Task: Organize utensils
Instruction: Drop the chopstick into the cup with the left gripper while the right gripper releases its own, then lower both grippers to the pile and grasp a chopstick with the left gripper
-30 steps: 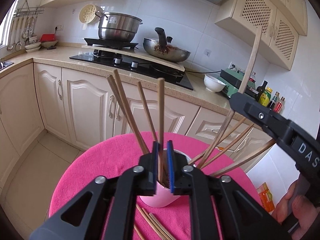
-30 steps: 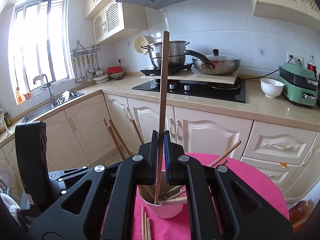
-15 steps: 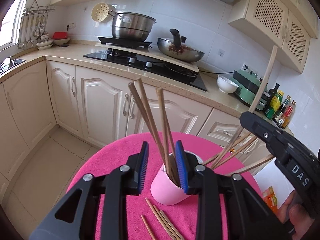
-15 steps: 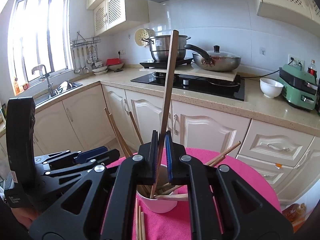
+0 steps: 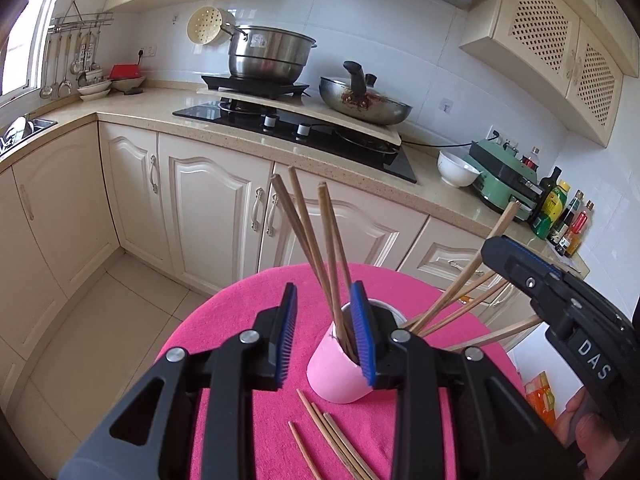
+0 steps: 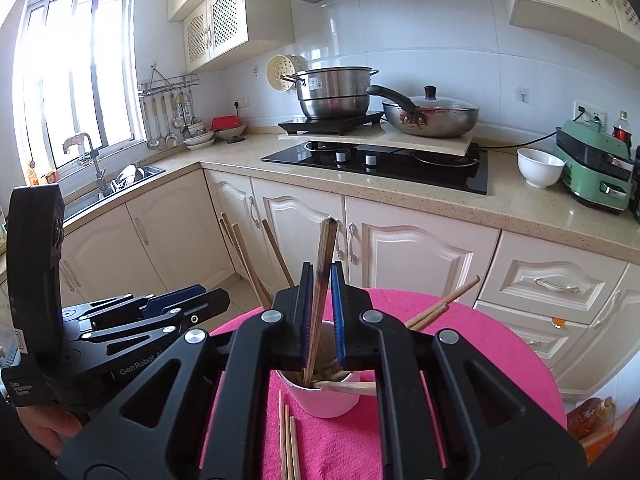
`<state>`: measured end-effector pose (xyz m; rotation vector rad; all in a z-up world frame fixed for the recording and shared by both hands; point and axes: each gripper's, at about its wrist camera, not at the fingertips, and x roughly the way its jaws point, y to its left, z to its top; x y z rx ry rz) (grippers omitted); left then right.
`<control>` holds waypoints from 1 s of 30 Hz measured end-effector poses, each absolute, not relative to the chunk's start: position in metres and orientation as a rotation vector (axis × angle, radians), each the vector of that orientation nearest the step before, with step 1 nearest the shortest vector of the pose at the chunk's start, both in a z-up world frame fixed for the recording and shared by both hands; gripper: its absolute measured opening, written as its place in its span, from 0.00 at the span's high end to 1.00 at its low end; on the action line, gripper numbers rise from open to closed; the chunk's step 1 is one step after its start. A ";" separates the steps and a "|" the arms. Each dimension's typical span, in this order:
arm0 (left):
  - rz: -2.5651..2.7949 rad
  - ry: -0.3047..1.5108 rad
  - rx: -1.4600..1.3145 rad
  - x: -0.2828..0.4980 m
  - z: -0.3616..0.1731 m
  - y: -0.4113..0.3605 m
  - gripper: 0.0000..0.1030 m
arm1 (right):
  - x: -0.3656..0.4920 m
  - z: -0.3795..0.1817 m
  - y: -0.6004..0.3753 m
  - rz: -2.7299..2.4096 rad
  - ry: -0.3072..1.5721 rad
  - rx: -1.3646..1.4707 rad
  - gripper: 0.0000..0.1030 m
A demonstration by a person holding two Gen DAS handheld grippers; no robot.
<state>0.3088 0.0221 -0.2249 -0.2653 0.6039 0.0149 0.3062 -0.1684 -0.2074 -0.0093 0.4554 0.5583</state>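
Behind a round pink-clothed table (image 5: 248,420), cream kitchen cabinets are seen. At twelve o'clock of the released left gripper (image 5: 326,336), one pink cup (image 5: 334,372) is stood, four chopsticks (image 5: 308,240) upright; one chopstick (image 6: 322,280) is clenched by the right gripper (image 6: 320,308).

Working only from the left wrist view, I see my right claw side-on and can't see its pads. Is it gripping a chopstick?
Observer: Yes. The right wrist view shows the right claw shut on one chopstick.
Operator: Where is that stick's lower end?
Observer: Inside the cup, down among the other sticks.
Operator: Anything odd about the stick itself?
Observer: Between the pads it looks darkened, as if scorched.
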 end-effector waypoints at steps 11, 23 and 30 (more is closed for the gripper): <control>-0.016 0.582 -0.240 0.286 -0.205 0.016 0.73 | 0.278 -0.184 -0.176 0.511 0.382 -0.008 0.50; -0.060 0.575 -0.186 0.250 -0.193 0.001 0.68 | 0.233 -0.178 -0.185 0.449 0.380 -0.004 0.50; -0.071 0.687 -0.176 0.239 -0.225 -0.007 0.65 | 0.213 -0.201 -0.197 0.395 0.454 -0.004 0.50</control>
